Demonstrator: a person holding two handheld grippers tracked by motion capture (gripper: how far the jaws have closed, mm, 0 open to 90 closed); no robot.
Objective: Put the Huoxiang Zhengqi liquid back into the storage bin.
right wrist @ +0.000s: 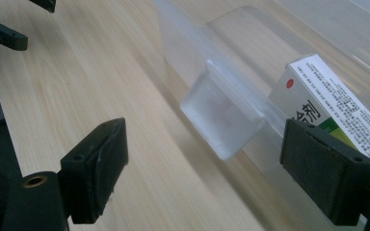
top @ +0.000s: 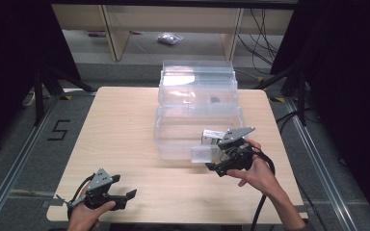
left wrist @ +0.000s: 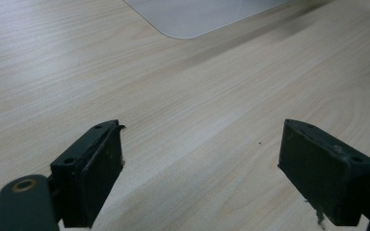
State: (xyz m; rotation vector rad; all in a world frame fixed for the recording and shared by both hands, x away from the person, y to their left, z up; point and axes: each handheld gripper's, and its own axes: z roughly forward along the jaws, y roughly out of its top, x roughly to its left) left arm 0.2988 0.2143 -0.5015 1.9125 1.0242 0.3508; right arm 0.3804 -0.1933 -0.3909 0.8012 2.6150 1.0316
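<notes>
A clear plastic storage box [top: 173, 144] stands open on the wooden table, its lid [top: 197, 82] folded back behind it. A white medicine carton [top: 211, 137] with a red dot and green print lies inside at the front right. My right gripper [top: 215, 156] hovers at that front right corner, open. In the right gripper view its jaws [right wrist: 204, 168] stand wide on either side of the box's clear latch tab [right wrist: 221, 115], with the carton [right wrist: 327, 96] just behind the right jaw. My left gripper [top: 124, 186] rests near the table's front left, open [left wrist: 200, 163] over bare wood.
A small dark item [top: 215, 99] lies in the back part of the box. A rounded corner of the box [left wrist: 197, 17] shows at the top of the left gripper view. Black stands flank the table; shelving and a bag [top: 169, 38] lie beyond it.
</notes>
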